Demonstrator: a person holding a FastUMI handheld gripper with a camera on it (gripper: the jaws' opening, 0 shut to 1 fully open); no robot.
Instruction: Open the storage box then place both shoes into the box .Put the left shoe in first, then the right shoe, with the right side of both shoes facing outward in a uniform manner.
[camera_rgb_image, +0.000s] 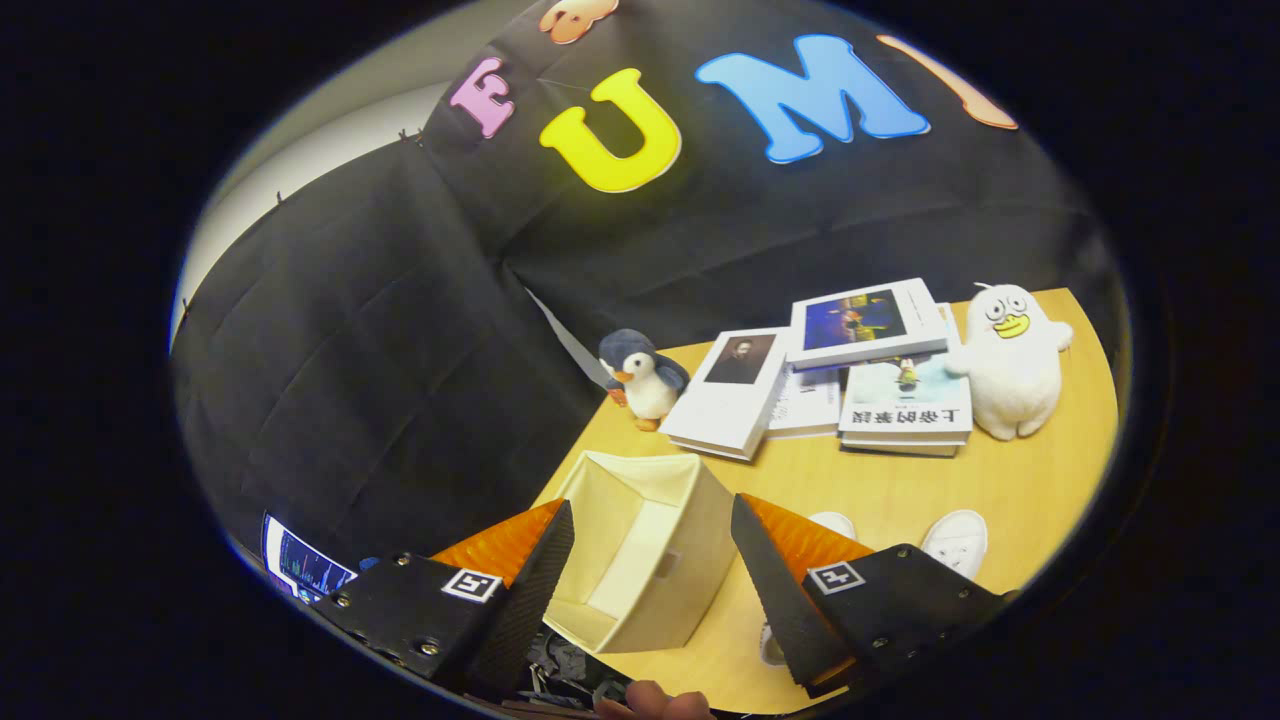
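Claw (652, 560) spread wide, grasping nothing, above open cream storage box (640, 545) at tabletop (900, 480) edge. White shoes (955, 540) just beyond box. Risk: nudged box slides off edge; shoe order confused.

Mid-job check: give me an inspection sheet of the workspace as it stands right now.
Surface: light wooden table.
Job's things: cream fabric storage box, open and empty, seen between the fingers; two white shoes beyond the right finger, partly hidden.
Clutter: grey penguin plush, white books stacked and spread, white duck-billed plush.
Grippers: gripper open, above the box, touching nothing.
Cables: dark tangle below the table edge, unclear.
Surroundings: black cloth wall; lit screen.
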